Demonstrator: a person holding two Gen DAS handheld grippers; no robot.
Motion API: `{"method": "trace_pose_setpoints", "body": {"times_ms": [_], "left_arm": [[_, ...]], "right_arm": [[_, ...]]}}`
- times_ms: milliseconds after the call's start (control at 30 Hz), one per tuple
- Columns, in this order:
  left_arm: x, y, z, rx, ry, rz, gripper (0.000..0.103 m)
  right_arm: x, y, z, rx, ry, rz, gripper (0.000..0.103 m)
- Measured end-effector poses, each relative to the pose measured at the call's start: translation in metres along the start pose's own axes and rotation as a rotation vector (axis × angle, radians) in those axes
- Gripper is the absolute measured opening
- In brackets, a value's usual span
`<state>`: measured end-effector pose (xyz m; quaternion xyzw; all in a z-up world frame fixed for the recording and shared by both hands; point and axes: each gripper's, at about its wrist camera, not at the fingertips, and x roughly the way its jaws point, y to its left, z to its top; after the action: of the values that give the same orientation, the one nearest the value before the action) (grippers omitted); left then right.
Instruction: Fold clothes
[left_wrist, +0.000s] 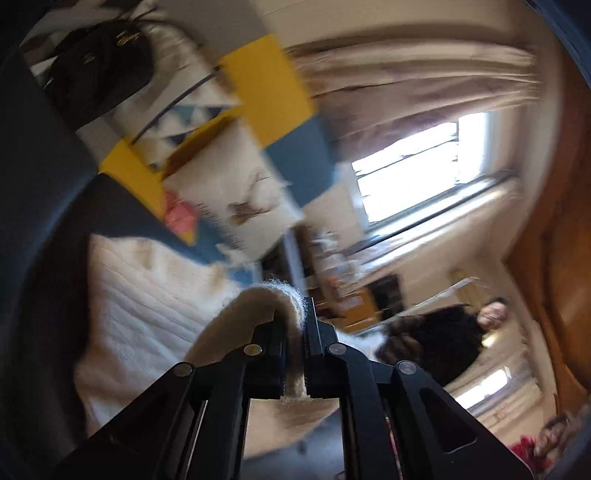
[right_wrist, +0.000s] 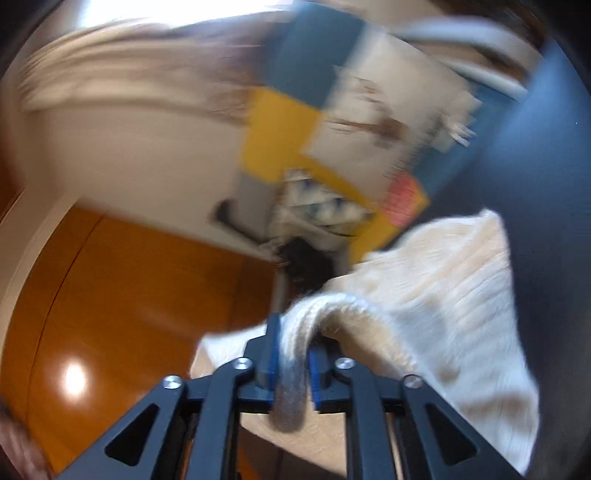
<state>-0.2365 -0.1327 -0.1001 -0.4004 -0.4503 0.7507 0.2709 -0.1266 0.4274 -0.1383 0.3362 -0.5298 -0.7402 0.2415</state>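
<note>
A: Left wrist view, nearest: left gripper (left_wrist: 294, 332), jaws pinching a fold of cream knit sweater (left_wrist: 147, 306).
B: Right wrist view?
A: Same for the right gripper (right_wrist: 291, 354), clamped on a rolled sweater (right_wrist: 436, 280) edge. Sweater hanging beyond, blurred.
B: Farther?
A: Yellow-and-blue wall (left_wrist: 266, 85), curtained window (left_wrist: 417, 162), orange wooden door (right_wrist: 122, 295).

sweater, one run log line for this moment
left gripper: shut on sweater | right gripper: shut on sweater | views blurred

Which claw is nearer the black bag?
Cannot rank them. Left claw and right claw each clamp the cream sweater; the black bag sits beyond both, and both views are blurred.
</note>
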Motion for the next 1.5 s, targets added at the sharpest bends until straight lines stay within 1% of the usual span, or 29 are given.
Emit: {"method": "trace_pose_setpoints", "body": {"times_ms": [33,67,100,133,167,200,300,367,433,467,533,567,733,767,800,833,867,933,967,1000,1033,1100,1133,1200,1233,1267,1300,1500], "left_arm": [[0.012,0.013,0.007,-0.03,0.016,0.04,0.008],[0.023,0.029,0.012,-0.063,0.034,0.08,0.011],[0.033,0.044,0.017,-0.096,0.053,0.12,0.012],[0.044,0.059,0.022,-0.129,0.071,0.161,0.011],[0.042,0.064,0.02,-0.134,0.074,0.174,0.013],[0.035,0.065,0.017,-0.13,0.072,0.181,0.015],[0.017,0.068,0.006,-0.119,0.067,0.2,0.017],[0.005,0.069,-0.001,-0.112,0.063,0.212,0.025],[-0.008,0.071,-0.008,-0.105,0.06,0.225,0.025],[-0.014,0.072,-0.011,-0.101,0.058,0.231,0.025],[-0.026,0.074,-0.018,-0.094,0.054,0.244,0.026],[-0.032,0.075,-0.022,-0.091,0.052,0.25,0.026],[-0.057,0.081,-0.05,-0.069,0.064,0.283,0.026],[-0.061,0.083,-0.057,-0.065,0.068,0.289,0.026],[-0.066,0.084,-0.063,-0.06,0.072,0.296,0.026],[-0.07,0.085,-0.07,-0.056,0.075,0.303,0.027],[-0.075,0.087,-0.076,-0.051,0.079,0.309,0.027],[-0.082,0.087,-0.083,-0.036,0.087,0.322,0.027],[-0.085,0.087,-0.084,-0.041,0.09,0.31,0.027],[-0.088,0.085,-0.085,-0.034,0.088,0.288,0.028],[-0.091,0.08,-0.085,0.007,0.086,0.28,0.028],[-0.095,0.068,-0.085,0.101,0.089,0.281,0.028],[-0.095,0.063,-0.084,0.149,0.103,0.264,0.028],[-0.093,0.056,-0.082,0.186,0.134,0.218,0.029],[-0.09,0.052,-0.08,0.212,0.159,0.198,0.036],[-0.086,0.051,-0.079,0.238,0.174,0.2,0.042],[-0.082,0.05,-0.078,0.263,0.185,0.209,0.043],[-0.046,0.063,-0.075,0.309,0.339,0.203,0.044]], "right_arm": [[0.015,-0.018,0.009,0.054,0.021,-0.033,0.031],[0.03,-0.035,0.017,0.104,0.04,-0.069,0.031],[0.039,-0.05,0.019,0.136,0.047,-0.108,0.031],[0.045,-0.059,0.019,0.155,0.058,-0.109,0.031],[0.049,-0.066,0.018,0.167,0.067,-0.108,0.031],[0.049,-0.066,0.017,0.153,0.07,-0.096,0.031],[0.031,-0.053,0.011,0.074,0.048,-0.104,0.034],[0.013,-0.039,0.007,-0.018,0.021,-0.168,0.035],[-0.005,-0.022,0.0,-0.156,0.01,-0.322,0.04],[-0.008,-0.014,-0.002,-0.208,0.026,-0.397,0.043],[-0.014,-0.01,-0.012,-0.255,0.09,-0.472,0.044],[-0.018,-0.01,-0.018,-0.257,0.133,-0.478,0.044],[-0.023,-0.019,-0.051,-0.249,0.285,-0.501,0.044],[-0.021,-0.021,-0.057,-0.245,0.315,-0.498,0.044],[-0.018,-0.022,-0.063,-0.24,0.349,-0.474,0.044],[-0.015,-0.021,-0.068,-0.253,0.365,-0.469,0.044],[-0.012,-0.021,-0.073,-0.268,0.381,-0.468,0.046],[-0.002,-0.021,-0.081,-0.319,0.412,-0.503,0.046],[0.003,-0.023,-0.085,-0.342,0.427,-0.517,0.046],[0.007,-0.024,-0.087,-0.363,0.439,-0.526,0.046],[0.007,-0.024,-0.088,-0.369,0.439,-0.517,0.046],[0.001,-0.027,-0.086,-0.333,0.433,-0.488,0.046],[-0.003,-0.031,-0.085,-0.304,0.429,-0.469,0.046],[-0.009,-0.038,-0.082,-0.247,0.421,-0.431,0.046],[-0.009,-0.041,-0.08,-0.226,0.416,-0.416,0.046],[-0.008,-0.043,-0.08,-0.211,0.412,-0.406,0.046],[-0.007,-0.045,-0.079,-0.199,0.408,-0.396,0.046],[-0.004,-0.035,-0.081,-0.251,0.443,-0.4,0.047]]}}
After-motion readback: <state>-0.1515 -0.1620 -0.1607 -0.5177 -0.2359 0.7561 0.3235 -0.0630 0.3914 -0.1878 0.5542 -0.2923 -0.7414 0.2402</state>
